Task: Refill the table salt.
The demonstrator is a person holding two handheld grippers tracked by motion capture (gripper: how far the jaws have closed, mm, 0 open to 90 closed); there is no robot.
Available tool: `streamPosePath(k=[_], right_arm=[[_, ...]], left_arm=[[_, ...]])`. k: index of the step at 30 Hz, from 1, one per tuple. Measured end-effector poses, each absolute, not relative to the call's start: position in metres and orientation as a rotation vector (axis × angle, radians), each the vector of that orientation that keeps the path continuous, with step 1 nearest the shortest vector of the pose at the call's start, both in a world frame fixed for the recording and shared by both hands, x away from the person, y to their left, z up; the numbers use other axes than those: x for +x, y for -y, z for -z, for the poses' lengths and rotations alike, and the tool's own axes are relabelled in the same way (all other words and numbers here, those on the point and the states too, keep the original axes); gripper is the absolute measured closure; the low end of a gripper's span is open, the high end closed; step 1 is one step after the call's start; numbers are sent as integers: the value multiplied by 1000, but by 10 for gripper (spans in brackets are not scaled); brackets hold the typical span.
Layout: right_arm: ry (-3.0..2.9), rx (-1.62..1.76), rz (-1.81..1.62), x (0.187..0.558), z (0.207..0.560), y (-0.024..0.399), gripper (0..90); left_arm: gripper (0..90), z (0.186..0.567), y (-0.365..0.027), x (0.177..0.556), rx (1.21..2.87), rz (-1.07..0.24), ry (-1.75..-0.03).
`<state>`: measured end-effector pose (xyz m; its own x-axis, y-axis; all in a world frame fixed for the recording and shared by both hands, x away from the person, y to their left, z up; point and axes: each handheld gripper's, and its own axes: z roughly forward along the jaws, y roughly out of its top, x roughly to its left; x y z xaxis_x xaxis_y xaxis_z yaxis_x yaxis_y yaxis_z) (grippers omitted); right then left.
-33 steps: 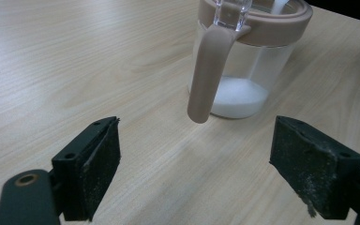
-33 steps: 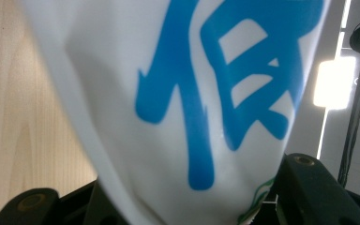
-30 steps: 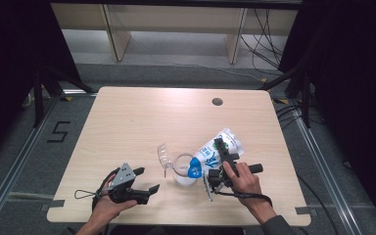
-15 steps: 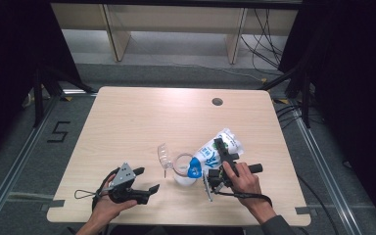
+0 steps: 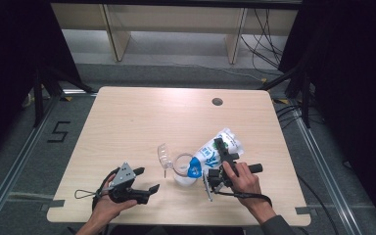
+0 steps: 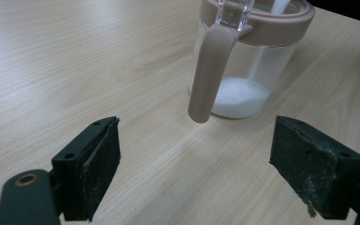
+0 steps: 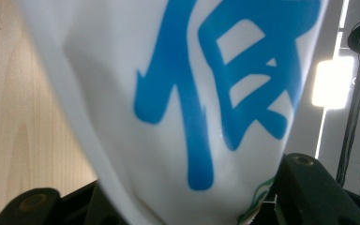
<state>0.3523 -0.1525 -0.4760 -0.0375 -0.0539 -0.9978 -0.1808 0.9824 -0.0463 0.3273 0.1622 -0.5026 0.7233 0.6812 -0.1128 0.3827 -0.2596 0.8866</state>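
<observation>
Nothing has been moved since the earlier frame: the bag (image 5: 214,151) is kept clamped by the right gripper (image 5: 219,166), tipped over the jar (image 5: 183,169) at its 9 o'clock; the left gripper (image 5: 145,179) is held wide, empty.

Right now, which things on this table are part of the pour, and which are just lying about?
In the job:
- white bag with blue print, tilted over the jar, clamped by the right gripper
- clear jar with white powder at its bottom, lid flipped open
- left gripper, jaws apart, resting beside the jar

Just there:
- cable hole in the table
</observation>
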Motion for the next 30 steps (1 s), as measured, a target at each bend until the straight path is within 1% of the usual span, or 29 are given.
streamPosePath(k=[3, 7, 9, 11, 30], right_arm=[[-1601, -217, -96, 353, 474, 152, 571], [-1613, -158, -115, 352, 477, 152, 572], [-1589, -244, -81, 354, 471, 151, 573], [-1618, -181, -91, 353, 474, 152, 574], [-1617, -183, -95, 353, 475, 152, 577]], left_arm=[[159, 503, -162, 327, 1883, -356, -825], [159, 503, -161, 327, 1876, -351, -834], [159, 503, -162, 328, 1883, -354, -825], [159, 502, -162, 328, 1883, -356, -829], [159, 502, -161, 328, 1882, -358, -822]])
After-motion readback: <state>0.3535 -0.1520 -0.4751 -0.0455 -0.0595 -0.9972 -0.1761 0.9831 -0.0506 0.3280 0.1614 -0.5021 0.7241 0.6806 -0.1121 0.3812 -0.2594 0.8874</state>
